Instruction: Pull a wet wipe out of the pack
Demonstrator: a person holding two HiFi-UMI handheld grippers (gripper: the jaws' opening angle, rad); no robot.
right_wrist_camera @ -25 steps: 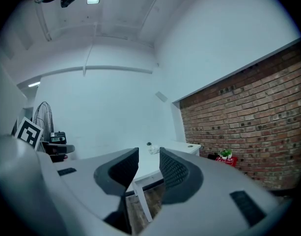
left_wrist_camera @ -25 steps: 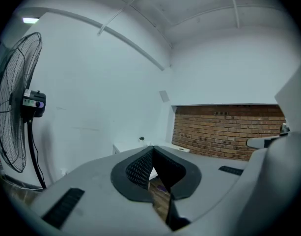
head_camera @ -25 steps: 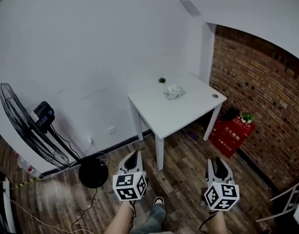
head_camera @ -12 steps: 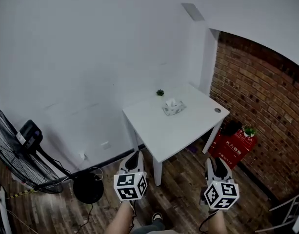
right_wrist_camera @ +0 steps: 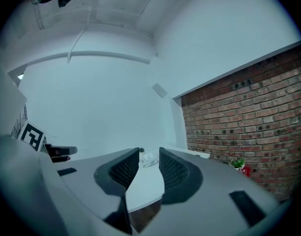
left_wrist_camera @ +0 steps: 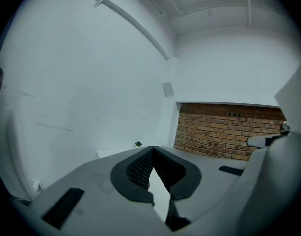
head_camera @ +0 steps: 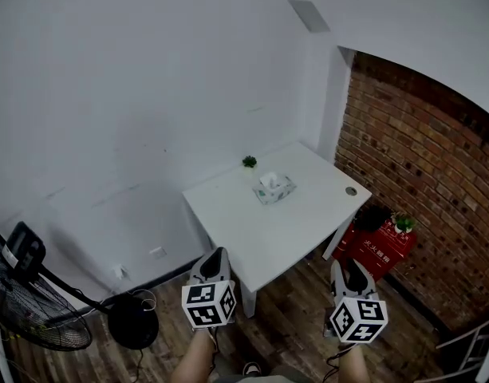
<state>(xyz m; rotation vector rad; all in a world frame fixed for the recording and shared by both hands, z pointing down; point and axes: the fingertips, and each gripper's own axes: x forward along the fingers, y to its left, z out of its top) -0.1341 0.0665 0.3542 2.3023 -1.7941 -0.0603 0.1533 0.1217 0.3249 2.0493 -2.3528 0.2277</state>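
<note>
Sitting toward the far edge of a white desk [head_camera: 252, 226], near a small potted plant [head_camera: 250, 162], is the wet wipe pack [head_camera: 274, 188], a wipe poking up. Both grippers hover at the desk's near edge, well apart from the pack — the left gripper [head_camera: 216, 252] clenched on nothing, the right gripper [head_camera: 345, 263] released, jaws parted.

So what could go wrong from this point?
The wipe pack lies loose on the table; a pull by the open right tongs alone may lift the whole pack. The small plant stands just behind it and could be knocked. The left tongs are shut, so may arrive unready to steady it.
</note>
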